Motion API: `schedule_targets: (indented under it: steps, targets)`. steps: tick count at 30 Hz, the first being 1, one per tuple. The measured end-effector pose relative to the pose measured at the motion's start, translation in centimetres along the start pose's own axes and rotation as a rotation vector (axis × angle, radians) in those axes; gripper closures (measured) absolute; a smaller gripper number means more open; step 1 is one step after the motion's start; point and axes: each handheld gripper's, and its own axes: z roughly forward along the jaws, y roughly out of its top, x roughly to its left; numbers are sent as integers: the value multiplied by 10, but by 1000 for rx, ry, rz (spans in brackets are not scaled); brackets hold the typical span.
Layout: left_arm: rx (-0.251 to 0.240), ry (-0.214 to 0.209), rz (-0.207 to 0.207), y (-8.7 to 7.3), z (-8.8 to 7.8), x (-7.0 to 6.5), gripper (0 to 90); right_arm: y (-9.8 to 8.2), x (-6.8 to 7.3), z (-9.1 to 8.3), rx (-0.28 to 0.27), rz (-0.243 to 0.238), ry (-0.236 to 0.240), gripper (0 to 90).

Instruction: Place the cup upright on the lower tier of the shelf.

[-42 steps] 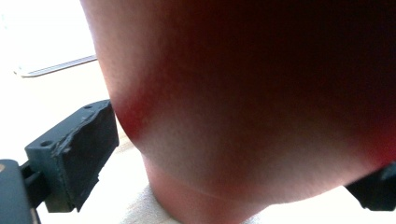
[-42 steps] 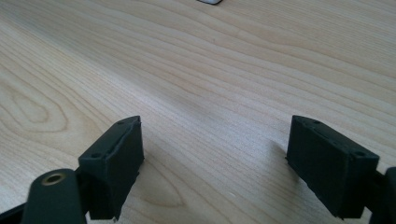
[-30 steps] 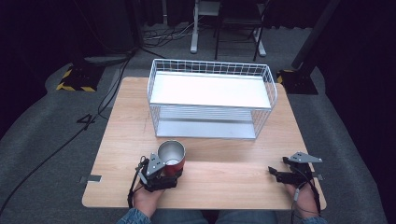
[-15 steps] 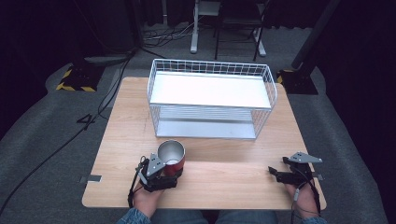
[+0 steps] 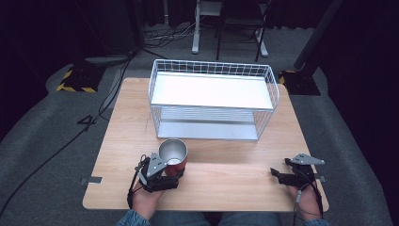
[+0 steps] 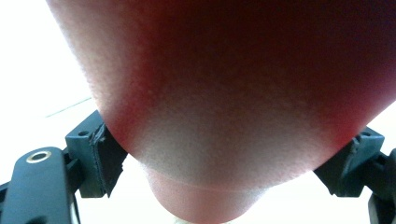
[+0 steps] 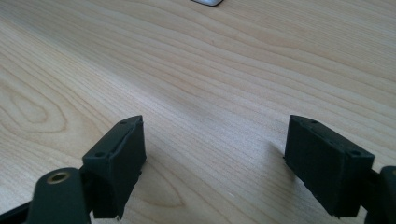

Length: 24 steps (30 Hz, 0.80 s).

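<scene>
While the high view takes in the whole wooden table, it sets the red cup with its steel inside upright near the front left edge, with the left gripper clamped on its near side and the person's left hand behind it. At the front right the right gripper rests low over bare wood, well apart from the cup, held by the right hand. Beyond the cup stands a white wire basket with a white shelf on top and a lower tier under it; it sits between the cup and the far edge of the table, near the cup but not touching it. Past the table lie grey floor, cables and a yellow-and-black striped base.

Seen from the left gripper view, the cup is a blurred red wall pressed close against the lens, and the two black jaws bear on its lower sides left and right, pinching it. Everything behind is washed out white.

Along the right gripper view, the jaws stand spread wide with nothing between them, just wood grain, detail the high view is too far off to give. A pale corner of the basket's foot peeks in at the top edge.
</scene>
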Motion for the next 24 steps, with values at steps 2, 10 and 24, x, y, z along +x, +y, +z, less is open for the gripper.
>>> schedule_targets:
  steps: [2, 10, 24]
  targets:
    - [1, -2, -1, 3, -1, 0, 164, 0, 0, 0, -1, -1, 1, 209]
    - [0, -3, 12, 17, 0, 2, 163, 0, 0, 0, -2, -2, -3, 209]
    - [8, -40, 64, 44, 12, 1, 163, 0, -1, 0, 1, 6, 12, 226]
